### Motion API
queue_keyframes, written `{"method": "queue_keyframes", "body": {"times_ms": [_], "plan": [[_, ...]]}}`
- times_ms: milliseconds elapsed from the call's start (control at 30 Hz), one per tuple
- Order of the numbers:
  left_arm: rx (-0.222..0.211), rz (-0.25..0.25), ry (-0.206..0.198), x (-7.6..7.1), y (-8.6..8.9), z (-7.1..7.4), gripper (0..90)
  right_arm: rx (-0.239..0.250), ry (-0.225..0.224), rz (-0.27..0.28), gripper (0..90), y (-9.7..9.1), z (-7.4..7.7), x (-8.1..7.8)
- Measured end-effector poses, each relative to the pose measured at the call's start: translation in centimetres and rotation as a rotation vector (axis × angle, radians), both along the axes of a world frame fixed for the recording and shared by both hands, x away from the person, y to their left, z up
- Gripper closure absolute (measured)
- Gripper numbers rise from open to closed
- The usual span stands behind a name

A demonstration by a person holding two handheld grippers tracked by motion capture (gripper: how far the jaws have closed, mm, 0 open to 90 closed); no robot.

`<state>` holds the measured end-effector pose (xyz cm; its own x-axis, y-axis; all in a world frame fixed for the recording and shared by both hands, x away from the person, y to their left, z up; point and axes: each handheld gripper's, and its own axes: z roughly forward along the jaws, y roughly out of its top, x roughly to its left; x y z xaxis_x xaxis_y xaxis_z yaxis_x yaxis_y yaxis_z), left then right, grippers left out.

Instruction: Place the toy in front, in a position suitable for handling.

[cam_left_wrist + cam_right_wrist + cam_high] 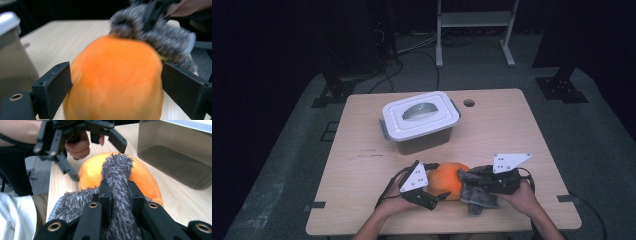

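Orange rounded plush toy (448, 179) with shaggy grey fuzzy part (476, 196)

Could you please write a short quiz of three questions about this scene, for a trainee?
1. True or false: the box has its lid on.
2. What does the right gripper pinch? A: orange ball. B: grey furry fabric. C: cable.
3. Between which gripper's jaws does the orange ball sit?

Key:
1. True.
2. B.
3. The left gripper, jaws wide on either side.
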<state>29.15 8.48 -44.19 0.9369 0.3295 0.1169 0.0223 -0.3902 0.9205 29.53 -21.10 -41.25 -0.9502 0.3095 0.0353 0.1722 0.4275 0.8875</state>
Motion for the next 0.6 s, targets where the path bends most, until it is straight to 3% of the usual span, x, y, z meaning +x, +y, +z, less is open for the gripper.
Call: {"method": "queue_keyframes", "body": {"times_ms": [100,200,267,400,500,533,600], "plan": [[0.022,0.005,-0.012,0.0,-0.1,0.1,22.4,0.017,-0.005,-0.005,76.5,0.3,0.3,-0.1],[0.027,0.019,-0.04,-0.1,-0.9,0.2,27.2,0.036,-0.036,0.017,76.4,1.4,0.9,-0.4],[0.032,0.016,-0.046,-0.1,-1.1,0.2,27.4,0.004,-0.05,0.019,76.5,2.0,0.9,-0.3],[-0.005,0.02,-0.016,0.3,-0.4,0.1,16.6,0.015,-0.027,-0.009,76.7,0.6,0.5,0.5],[-0.01,0.03,0.045,0.7,-0.4,-0.2,9.6,0.028,-0.017,-0.043,76.7,-0.5,0.4,0.8],[-0.002,0.024,0.048,0.8,-0.4,-0.4,10.3,0.026,-0.018,-0.053,76.6,-0.7,0.5,0.9],[0.012,0.031,0.019,0.6,-0.5,-0.4,22.5,0.015,-0.02,-0.069,76.6,-0.9,0.6,1.0]]}}
